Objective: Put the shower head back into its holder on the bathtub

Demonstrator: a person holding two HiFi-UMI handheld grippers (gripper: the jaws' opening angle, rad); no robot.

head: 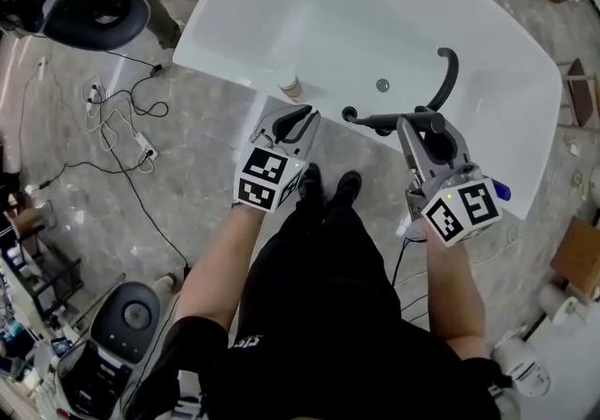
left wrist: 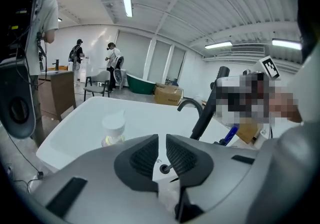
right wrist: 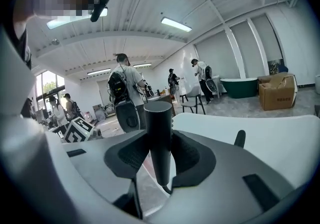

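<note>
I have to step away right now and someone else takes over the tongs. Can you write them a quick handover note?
Left tongs: closed to a slit, holding nothing, at the near rim of the bathtub.
Right tongs: clamped on the black handle of the shower head.
Holder: small black ring on the rim, right by the shower head's free end.
Done: shower head gripped and up against the holder.
Left: seat it in the holder, then let go.
</note>
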